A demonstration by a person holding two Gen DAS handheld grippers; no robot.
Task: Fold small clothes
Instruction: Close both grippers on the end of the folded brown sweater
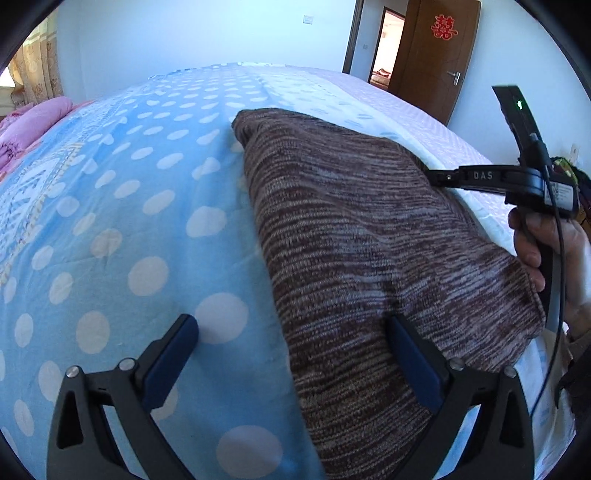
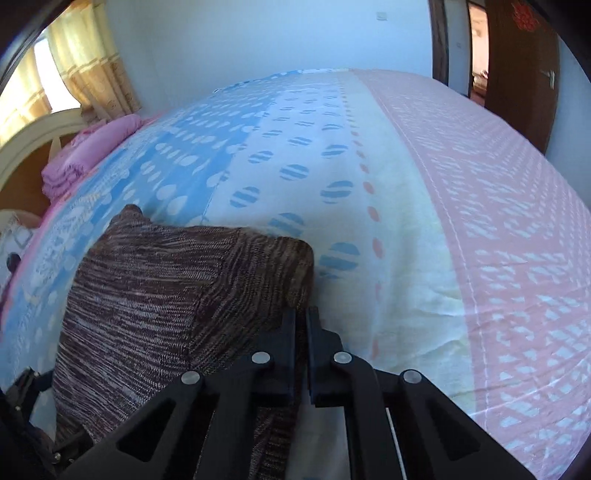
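Bed sheet point(image 1: 110, 206): blue with white polka dots, running to a cream band and a pink patterned band. Pink folded quilt point(image 2: 92, 147) at the far left edge. Brown wooden door point(image 1: 439, 62) open, red paper decoration point(image 1: 444, 27) stuck on it. Floral curtains point(image 2: 85, 59) by the window.

One knitted garment point(image 1: 369, 258), brown and white, lies on one bed point(image 1: 110, 206). Two grippers are present: the left gripper point(image 1: 295, 354), jaws spread, and the right gripper point(image 2: 303, 325), jaws closed on the garment's edge. One hand point(image 1: 546, 243) visible. One folded pink quilt point(image 2: 85, 155). One brown door point(image 1: 439, 55), bearing one red paper decoration point(image 1: 444, 26). One curtain point(image 2: 88, 62).
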